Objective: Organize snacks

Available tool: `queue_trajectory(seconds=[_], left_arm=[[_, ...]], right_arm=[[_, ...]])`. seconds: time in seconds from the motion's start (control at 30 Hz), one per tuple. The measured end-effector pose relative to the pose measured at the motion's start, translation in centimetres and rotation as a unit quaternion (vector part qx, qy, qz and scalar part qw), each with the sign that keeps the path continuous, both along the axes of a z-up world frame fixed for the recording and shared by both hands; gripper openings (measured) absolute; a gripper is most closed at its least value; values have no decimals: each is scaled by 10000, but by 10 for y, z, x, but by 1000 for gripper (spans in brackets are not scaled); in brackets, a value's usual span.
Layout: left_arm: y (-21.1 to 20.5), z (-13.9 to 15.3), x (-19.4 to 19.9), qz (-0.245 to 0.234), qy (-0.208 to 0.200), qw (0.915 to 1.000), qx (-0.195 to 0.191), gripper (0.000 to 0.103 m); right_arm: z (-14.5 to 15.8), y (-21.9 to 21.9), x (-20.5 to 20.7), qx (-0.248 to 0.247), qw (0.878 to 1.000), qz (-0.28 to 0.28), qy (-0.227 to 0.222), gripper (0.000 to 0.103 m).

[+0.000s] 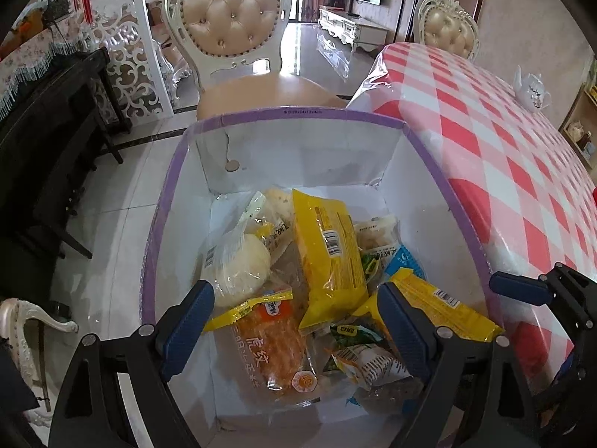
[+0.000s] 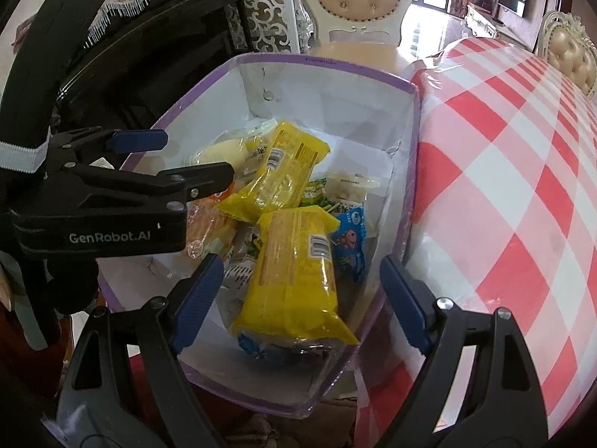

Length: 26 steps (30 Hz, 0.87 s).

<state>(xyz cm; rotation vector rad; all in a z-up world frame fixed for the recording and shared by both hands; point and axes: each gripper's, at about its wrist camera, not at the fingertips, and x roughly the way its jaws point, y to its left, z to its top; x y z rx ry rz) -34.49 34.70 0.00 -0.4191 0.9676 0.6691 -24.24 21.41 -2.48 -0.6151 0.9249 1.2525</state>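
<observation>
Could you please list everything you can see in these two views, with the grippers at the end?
box: one, clear with purple rim, beside the table
yellow packs: two, on top of the pile in the box
bun: one, pale, bagged, box's left side
orange pack: one, near end of the box
blue pack: one, against the box's right wall
table: one, red and white check cloth, right of the box
teapot: one, white, on the table
chairs: two, cream, beyond the box
left gripper: open, over the box
right gripper: open, over the box
</observation>
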Motion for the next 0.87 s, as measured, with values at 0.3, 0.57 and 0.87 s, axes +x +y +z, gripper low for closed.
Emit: queue_trajectory(seconds=[0.3,0.57,0.87], left_arm=[[3,-4,0,46,62,9999,-82,90],[5,-6,0,51,97,9999,-113,90],[5,-8,-1,65,93,9998,-132,90]], right_arm=[[-7,2,-2,-65,10000,26,57,87],[-10,3,-4,-95,9999,49,92,87],[-11,3,-4,-97,9999,50,102,87]])
